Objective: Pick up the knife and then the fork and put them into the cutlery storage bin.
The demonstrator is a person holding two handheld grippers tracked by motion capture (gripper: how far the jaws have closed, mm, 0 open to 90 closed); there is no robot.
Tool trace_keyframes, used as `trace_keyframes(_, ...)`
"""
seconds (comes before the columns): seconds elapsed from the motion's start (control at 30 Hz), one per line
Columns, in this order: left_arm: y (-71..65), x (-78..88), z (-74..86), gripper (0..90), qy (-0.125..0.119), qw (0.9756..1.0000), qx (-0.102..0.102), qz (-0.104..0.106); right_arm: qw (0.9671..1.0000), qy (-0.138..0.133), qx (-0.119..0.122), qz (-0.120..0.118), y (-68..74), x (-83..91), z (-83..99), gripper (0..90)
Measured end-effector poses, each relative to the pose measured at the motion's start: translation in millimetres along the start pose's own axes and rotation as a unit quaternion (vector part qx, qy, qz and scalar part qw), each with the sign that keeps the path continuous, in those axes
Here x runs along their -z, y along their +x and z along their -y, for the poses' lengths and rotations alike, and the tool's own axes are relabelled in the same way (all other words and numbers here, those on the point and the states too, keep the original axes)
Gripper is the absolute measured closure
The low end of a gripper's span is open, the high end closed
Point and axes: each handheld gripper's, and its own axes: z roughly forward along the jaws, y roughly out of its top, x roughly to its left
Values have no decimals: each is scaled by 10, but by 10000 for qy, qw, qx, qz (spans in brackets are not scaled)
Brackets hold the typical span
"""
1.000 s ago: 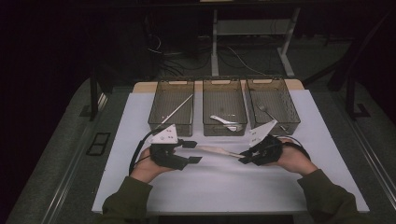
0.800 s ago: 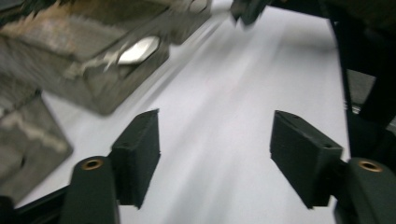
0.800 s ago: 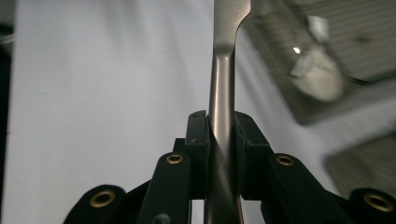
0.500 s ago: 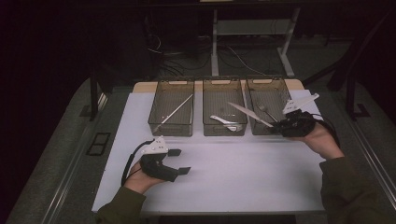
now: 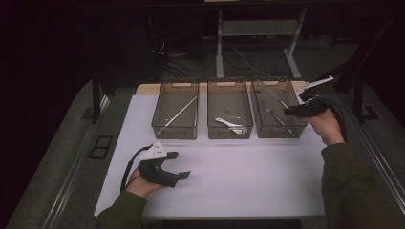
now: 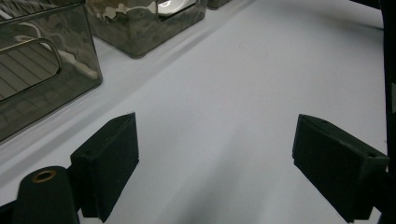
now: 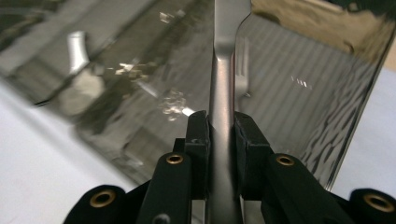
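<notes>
**Putting the metal utensil into the right-hand bin**

My right tool [image 5: 292, 111] is clenched on the flat handle of a metal utensil [image 7: 223, 116]; in the right gripper view both pads press on the handle from the two sides. I think it is a fork or a similar piece, but its far end is cut off at the top of that view, so I cannot say for sure. In the high view the utensil [image 5: 272, 96] reaches from my tool out over the right bin [image 5: 300, 130], above the pieces that already lie in it.

My left tool [image 5: 177, 165] is released. Its jaws have just been opening, nothing is between them, and it rests low above the white worktop [image 5: 248, 191], well apart from the bins.

To do this step well, I should lower the far end first, keep the handle parallel to the long walls of the bin, and let go only when the utensil is close to the bottom. In this way it should not bounce or stay lying across the rim.

I can read no brand, label or writing on the bins, the utensil or the tools.
</notes>
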Motion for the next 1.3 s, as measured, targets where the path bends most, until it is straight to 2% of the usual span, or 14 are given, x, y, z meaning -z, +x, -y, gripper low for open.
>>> trace_keyframes(0.13, -13, -27, -1, 135, 67, 10000, -47, 43, 9996, 107, -235, 128, -42, -168, -52, 774)
trace_keyframes(0.37, -7, -22, 0, 134, 42, 9999, -45, 88, 9981, 369, -493, 90, -94, -391, -35, 761)
trace_keyframes(0.43, -6, -22, 1, 134, 42, 9999, -51, 85, 9976, 256, -637, -60, -119, -400, -18, 695)
trace_keyframes(0.5, -5, -23, 0, 134, 44, 9999, -61, 90, 9976, 125, -673, -102, -123, -365, -21, 639)
trace_keyframes(0.8, -4, -13, -2, 134, 15, 9999, -76, 77, 9981, -375, -388, -289, -21, -154, -14, 423)
trace_keyframes(0.9, -2, -10, -1, 133, 7, 9999, -90, 78, 9971, -527, -307, -447, 30, -92, 28, 358)
trace_keyframes(1.0, -2, -2, -1, 131, -15, 9999, -88, 69, 9953, -741, -272, -557, 93, -25, 88, 315)
trace_keyframes(1.1, 2, 2, -1, 130, -42, 9999, -90, 60, 9928, -992, -101, -658, 188, 67, 176, 273)
trace_keyframes(1.3, -9, -6, -1, 130, -40, 9999, -88, 70, 9861, -1394, 169, -887, 408, 226, 426, 199)
